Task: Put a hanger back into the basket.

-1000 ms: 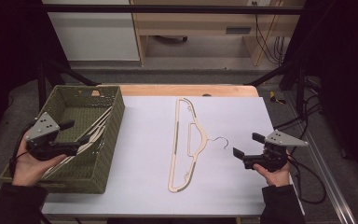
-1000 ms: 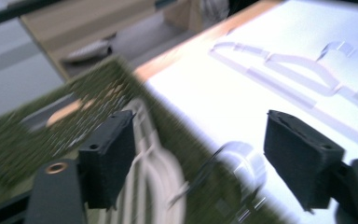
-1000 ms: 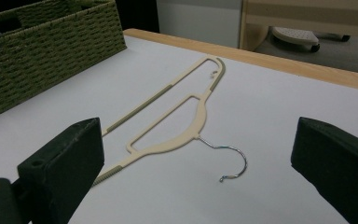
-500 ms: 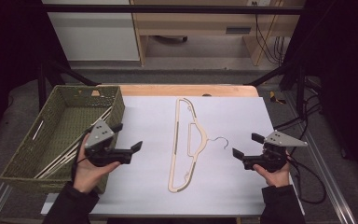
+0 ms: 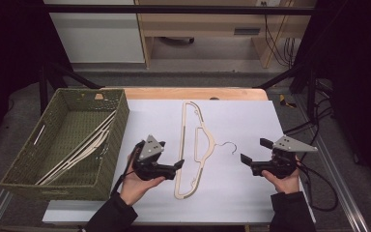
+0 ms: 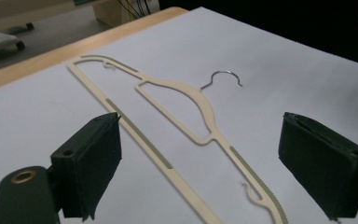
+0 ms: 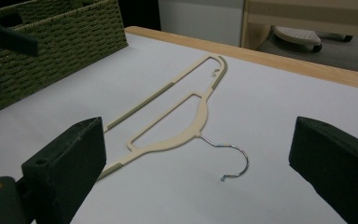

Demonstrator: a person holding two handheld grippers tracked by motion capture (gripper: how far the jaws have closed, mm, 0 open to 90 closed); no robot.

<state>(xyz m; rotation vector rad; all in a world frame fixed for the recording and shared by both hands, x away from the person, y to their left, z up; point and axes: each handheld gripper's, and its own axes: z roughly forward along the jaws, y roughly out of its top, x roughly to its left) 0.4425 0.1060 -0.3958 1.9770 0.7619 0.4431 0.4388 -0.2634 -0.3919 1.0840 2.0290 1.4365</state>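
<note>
1. Left gripper [image 5: 176,166]: jaws spread wide, nothing between them, just been opening; aimed at cream plastic clothes hanger with a metal hook [image 5: 196,145], just beside its lower bar.
2. Right gripper [image 5: 252,158]: jaws wide apart, empty, near the hook, pointed toward it.
3. Hanger flat mid-counter on the white sheet [image 5: 251,121], long bar running from far edge toward near edge, hook toward right edge.
4. Green woven rectangular basket [image 5: 116,140] at left edge of counter, with similar cream hangers [image 5: 77,152] inside.
</note>
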